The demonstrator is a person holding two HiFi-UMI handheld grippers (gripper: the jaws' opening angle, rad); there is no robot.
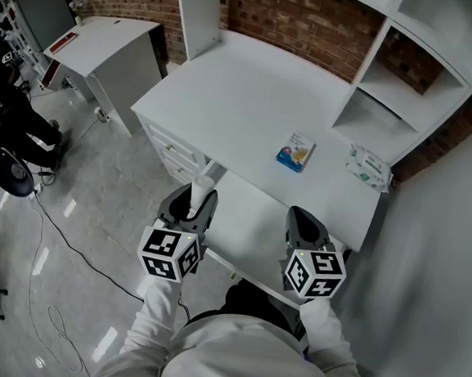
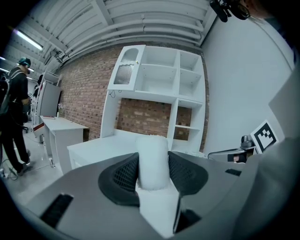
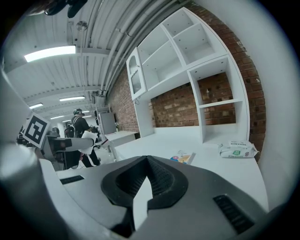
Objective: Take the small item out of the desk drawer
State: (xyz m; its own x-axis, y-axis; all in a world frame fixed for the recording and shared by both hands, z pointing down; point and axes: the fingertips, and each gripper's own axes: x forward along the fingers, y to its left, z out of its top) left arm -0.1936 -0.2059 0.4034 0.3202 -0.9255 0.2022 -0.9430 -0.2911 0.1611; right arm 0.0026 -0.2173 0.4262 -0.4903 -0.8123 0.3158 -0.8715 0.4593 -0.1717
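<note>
1. task item: we record the small item (image 1: pixel 203 187), a short white roll with a soft, fuzzy look. It stands upright above the desk's near edge, toward the near left corner.
2. left gripper (image 2: pixel 153 174): it is clamped on the small item. Its ribbed pads (image 2: pixel 123 176) press the roll's two sides, and the top of the roll rises above them.
3. right gripper (image 3: pixel 149 171): its jaws are drawn together at the tips with nothing between them. It hangs over the desk's near edge, beside the left gripper but well apart from it.
4. desk (image 1: pixel 243 102): it is white. We list a small printed packet (image 1: pixel 295 152) toward the right edge and a pack of wipes (image 1: pixel 367 168) at the far right corner, below the shelf unit (image 1: pixel 411 67).
5. drawers (image 1: pixel 167 146): these sit under the desk's left edge. We cannot tell which one held the item, nor whether any stands open.
6. progress, our judgement: the item is in the grip and clear of any drawer, so the taking-out looks done or nearly so. What may be left is setting the item on the desk and shutting the drawer if it is open.
</note>
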